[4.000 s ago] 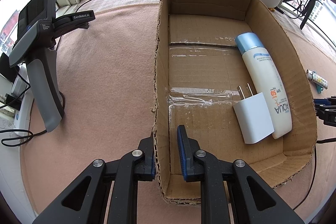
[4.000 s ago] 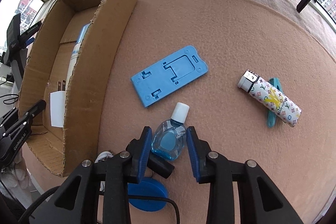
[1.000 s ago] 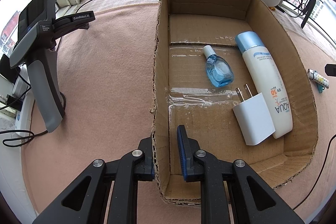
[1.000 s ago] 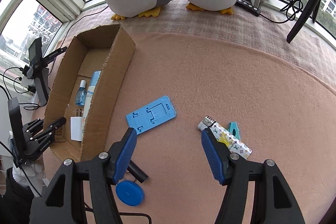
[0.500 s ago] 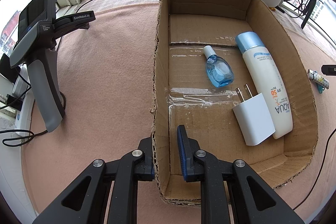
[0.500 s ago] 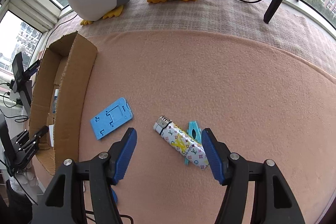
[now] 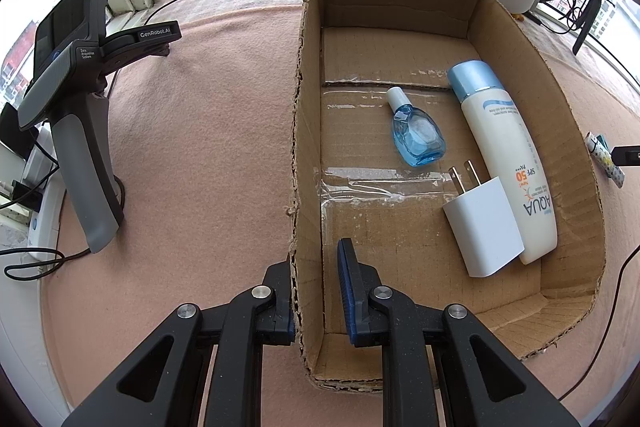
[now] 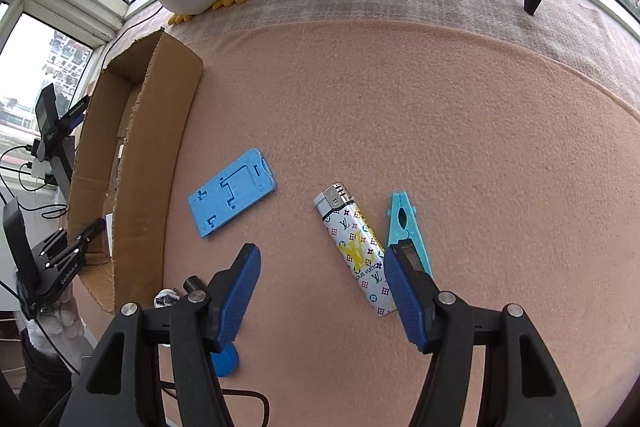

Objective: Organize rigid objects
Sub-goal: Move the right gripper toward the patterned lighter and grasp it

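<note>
Left wrist view: the left gripper [image 7: 314, 279] straddles the near left wall of the cardboard box [image 7: 306, 131], one finger outside and one inside; the outer finger lies against the wall, while a gap shows between the wall and the inner finger, so whether the jaws truly pinch the cardboard cannot be told. Inside the box lie a small blue bottle [image 7: 416, 135] near the centre of the floor, a white sunscreen bottle [image 7: 506, 163] along the right wall, and a white plug adapter [image 7: 482, 227] just beside the sunscreen bottle toward the near end.

Right wrist view: the right gripper [image 8: 322, 291] hangs over the pink cloth [image 8: 440, 99] to the right of the box, jaws spread wide and holding nothing. A patterned lighter [image 8: 356, 247] lies between the fingers, nearer the right one. A teal clothespin [image 8: 406, 227] lies just beside the lighter on its side away from the box, apparently touching it. A blue phone stand [image 8: 232, 197] lies flat between the lighter and the box.
</note>
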A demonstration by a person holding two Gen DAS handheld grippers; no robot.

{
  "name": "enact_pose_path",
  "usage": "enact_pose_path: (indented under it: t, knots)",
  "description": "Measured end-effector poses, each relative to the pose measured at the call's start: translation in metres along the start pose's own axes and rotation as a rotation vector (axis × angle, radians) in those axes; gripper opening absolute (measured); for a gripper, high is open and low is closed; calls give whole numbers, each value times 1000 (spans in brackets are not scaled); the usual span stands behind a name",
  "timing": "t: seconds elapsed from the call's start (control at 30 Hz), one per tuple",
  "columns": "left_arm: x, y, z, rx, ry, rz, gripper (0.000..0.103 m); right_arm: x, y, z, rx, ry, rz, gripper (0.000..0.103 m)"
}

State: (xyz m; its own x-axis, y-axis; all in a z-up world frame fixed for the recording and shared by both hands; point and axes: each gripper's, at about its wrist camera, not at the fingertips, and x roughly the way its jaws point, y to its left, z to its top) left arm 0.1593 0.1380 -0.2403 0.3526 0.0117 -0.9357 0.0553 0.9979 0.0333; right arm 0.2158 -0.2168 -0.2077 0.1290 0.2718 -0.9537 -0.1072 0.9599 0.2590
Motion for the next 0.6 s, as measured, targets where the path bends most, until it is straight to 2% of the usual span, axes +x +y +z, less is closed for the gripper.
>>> enact_pose_path:
  t: [0.4,0.6]
  knots:
    - [0,0,0,-2,0,-2,18,16,9,10,5,-12,-14,60]
    - [0,0,0,-1,0,-2,18,26,10,9,-24,-3,-88,57]
